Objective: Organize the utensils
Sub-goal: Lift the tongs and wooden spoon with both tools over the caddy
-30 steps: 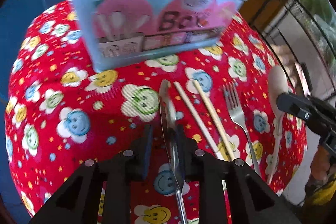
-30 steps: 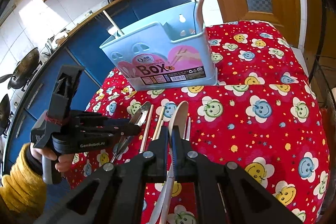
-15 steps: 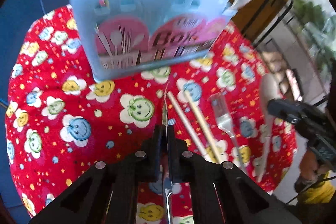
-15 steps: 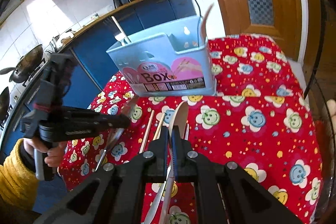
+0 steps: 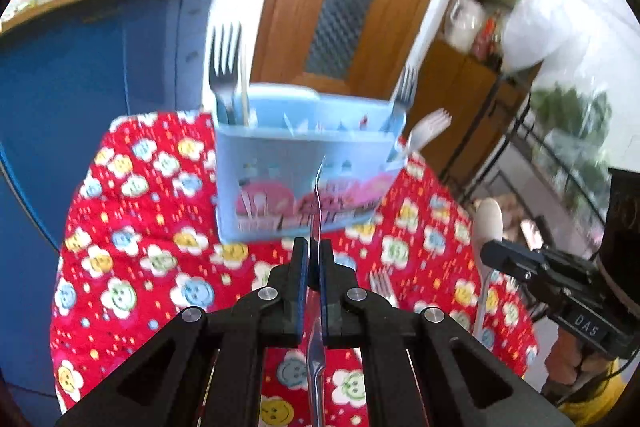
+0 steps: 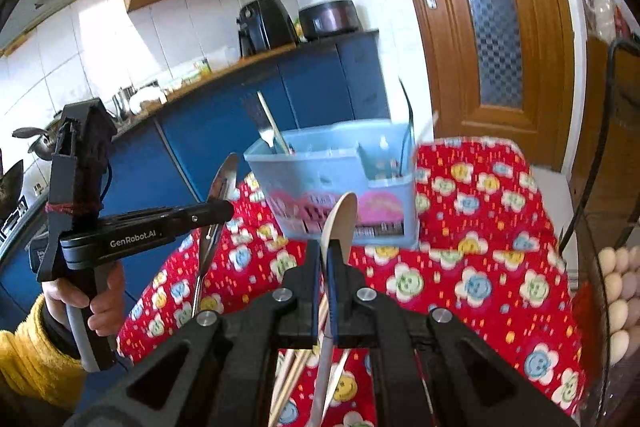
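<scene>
A light blue utensil box (image 5: 308,183) stands on the red smiley tablecloth (image 5: 132,259); it also shows in the right wrist view (image 6: 340,187). Forks (image 5: 225,67) stand in it. My left gripper (image 5: 315,259) is shut on a metal spoon (image 5: 317,203), seen edge-on and held upright in front of the box; the spoon also shows in the right wrist view (image 6: 222,183). My right gripper (image 6: 329,259) is shut on a pale wooden spoon (image 6: 341,223), held upright before the box; it also shows in the left wrist view (image 5: 489,223).
A fork (image 5: 382,285) and chopsticks (image 6: 294,371) lie on the cloth below the grippers. Blue cabinets (image 6: 240,131) stand to the left, a wooden door (image 6: 488,27) behind. Eggs (image 6: 616,291) sit beyond the table's right edge.
Both grippers have lifted their spoons off the cloth and tilted them upright. The views now look level across the table at the box.
</scene>
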A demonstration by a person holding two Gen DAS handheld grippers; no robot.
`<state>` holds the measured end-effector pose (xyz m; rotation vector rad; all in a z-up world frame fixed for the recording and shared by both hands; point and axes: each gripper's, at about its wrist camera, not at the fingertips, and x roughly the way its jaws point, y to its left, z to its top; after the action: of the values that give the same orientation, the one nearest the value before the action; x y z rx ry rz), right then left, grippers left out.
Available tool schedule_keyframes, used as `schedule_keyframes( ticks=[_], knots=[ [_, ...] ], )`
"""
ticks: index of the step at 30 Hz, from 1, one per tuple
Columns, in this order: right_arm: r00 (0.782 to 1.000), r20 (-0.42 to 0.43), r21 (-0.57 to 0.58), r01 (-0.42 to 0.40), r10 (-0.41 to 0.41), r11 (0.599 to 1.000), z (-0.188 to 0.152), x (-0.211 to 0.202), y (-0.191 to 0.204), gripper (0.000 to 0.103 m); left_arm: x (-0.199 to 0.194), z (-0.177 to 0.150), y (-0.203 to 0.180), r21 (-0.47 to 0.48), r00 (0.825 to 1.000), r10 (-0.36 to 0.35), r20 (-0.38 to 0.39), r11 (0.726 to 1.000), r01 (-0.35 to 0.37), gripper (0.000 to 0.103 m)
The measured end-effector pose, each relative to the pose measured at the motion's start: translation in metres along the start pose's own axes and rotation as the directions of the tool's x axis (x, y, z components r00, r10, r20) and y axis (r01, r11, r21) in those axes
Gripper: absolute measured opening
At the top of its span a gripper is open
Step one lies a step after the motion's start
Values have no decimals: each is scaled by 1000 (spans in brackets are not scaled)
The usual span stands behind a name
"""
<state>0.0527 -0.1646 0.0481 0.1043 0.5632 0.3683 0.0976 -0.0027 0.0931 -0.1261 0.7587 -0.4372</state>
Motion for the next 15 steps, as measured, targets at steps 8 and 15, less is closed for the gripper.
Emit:
schedule_keyframes(
  ticks=[8, 15],
  knots=[
    [996, 88, -20, 5, -3, 1000, 37, -5, 6, 5, -32, 38, -6, 24, 978, 53, 202, 998, -59, 5],
    [991, 125, -67, 46, -37, 997, 68, 4, 8, 5, -37, 72, -7, -7, 951, 60, 302, 998, -61, 5]
  ],
)
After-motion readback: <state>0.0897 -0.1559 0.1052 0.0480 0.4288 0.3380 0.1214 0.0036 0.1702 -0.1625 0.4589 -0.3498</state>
